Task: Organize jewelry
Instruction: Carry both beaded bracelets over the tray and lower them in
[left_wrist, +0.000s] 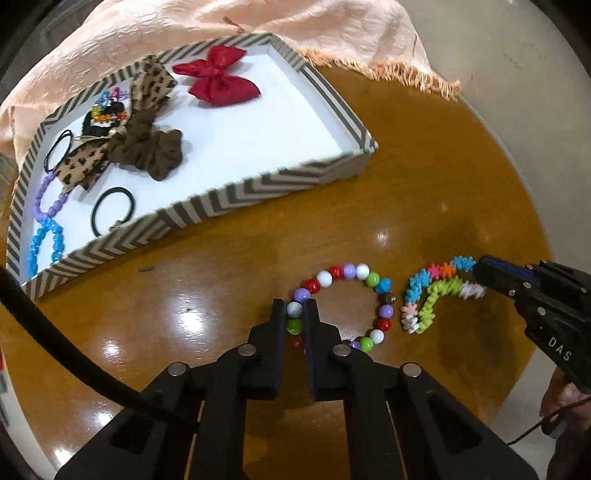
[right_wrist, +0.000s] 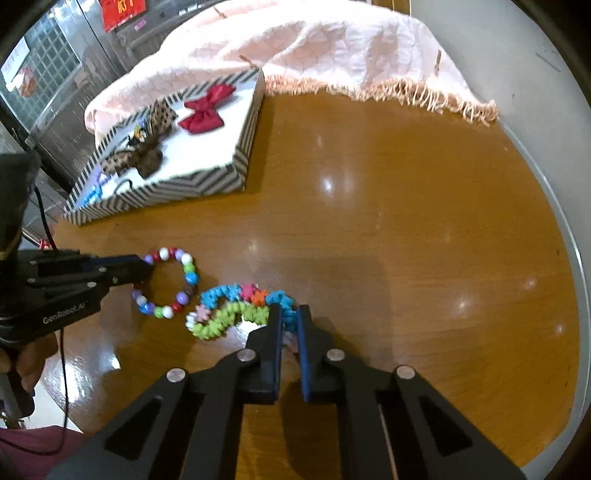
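Both grippers clamped: left gripper (left_wrist: 295, 308) on bead bracelet (left_wrist: 373, 280), right gripper (right_wrist: 290, 314) on spiky bracelet (right_wrist: 229, 317). Next: lift both into striped tray (left_wrist: 221, 206).

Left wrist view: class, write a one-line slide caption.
Left gripper shut on round-bead bracelet; right gripper pinches spiky bracelet, striped tray behind.

Round, glossy brown tabletop (right_wrist: 369, 206), wooden in look, with bright glints of light. Directly on it: a shallow chevron-striped tray (left_wrist: 229, 192) toward the far left; a peach fringed cloth (right_wrist: 314, 48) draped over the far edge, behind the tray; a bracelet of round multicoloured beads (left_wrist: 369, 277) at the near side; just beside it, apart, a spiky multicoloured bracelet (right_wrist: 229, 314), bent into a curve.
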